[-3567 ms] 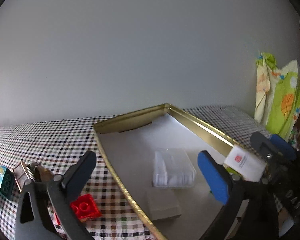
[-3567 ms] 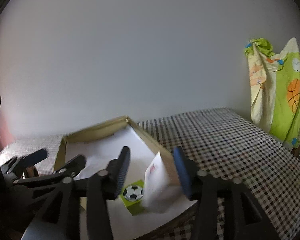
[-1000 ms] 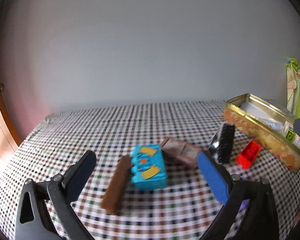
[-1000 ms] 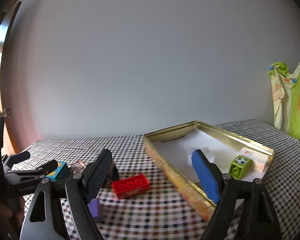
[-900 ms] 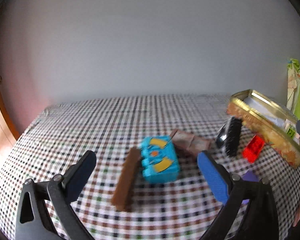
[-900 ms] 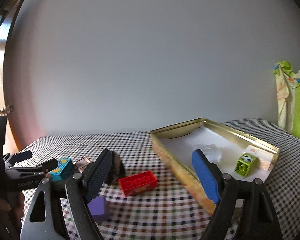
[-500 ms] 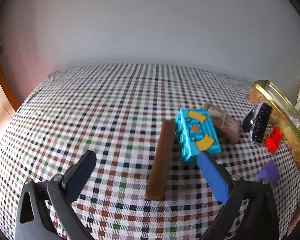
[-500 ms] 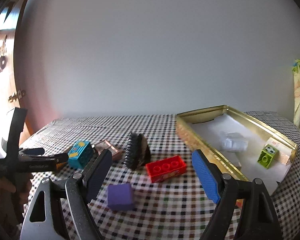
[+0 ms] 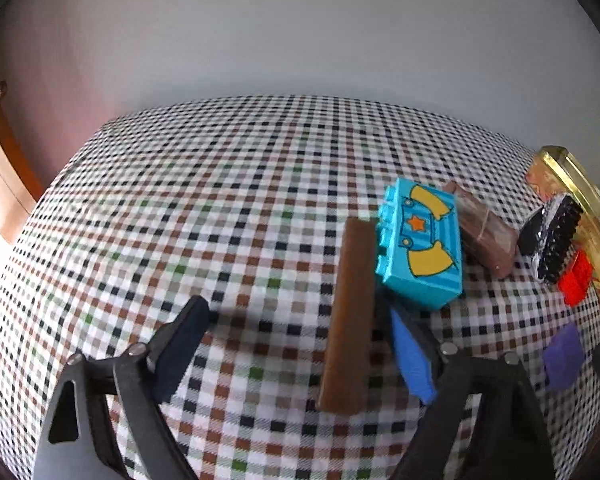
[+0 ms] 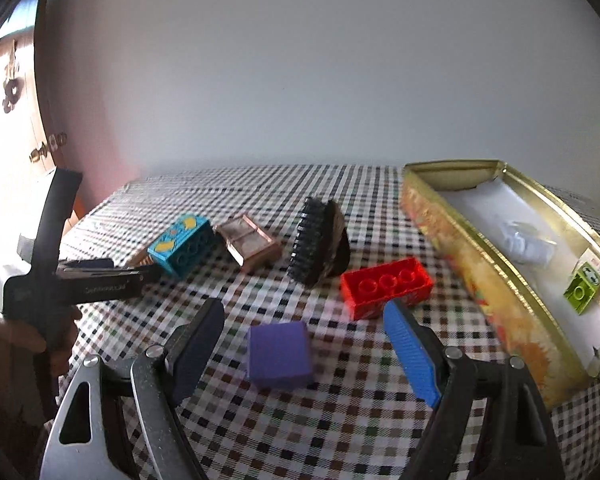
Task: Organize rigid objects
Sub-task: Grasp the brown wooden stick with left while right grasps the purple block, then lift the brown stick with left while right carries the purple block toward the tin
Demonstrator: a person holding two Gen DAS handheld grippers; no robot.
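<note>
Left wrist view: the left gripper (image 9: 300, 344), jaws spread, has dropped closer to the checked tablecloth (image 9: 204, 200); the brown bar (image 9: 350, 312) now lies between them, touching the blue brick (image 9: 420, 248).

Right wrist view: the right gripper (image 10: 304, 340), jaws released, has closed on the purple block (image 10: 279, 354); the red brick (image 10: 386, 286) sits beside the gold tin (image 10: 476, 264) near the cloth's right edge.

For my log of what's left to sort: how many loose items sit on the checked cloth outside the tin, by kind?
Toy bricks: 2, turquoise brick, red brick
Purple block: 1
Black brush: 1
Brown bar: 1
Brown case: 1
Total: 6
</note>
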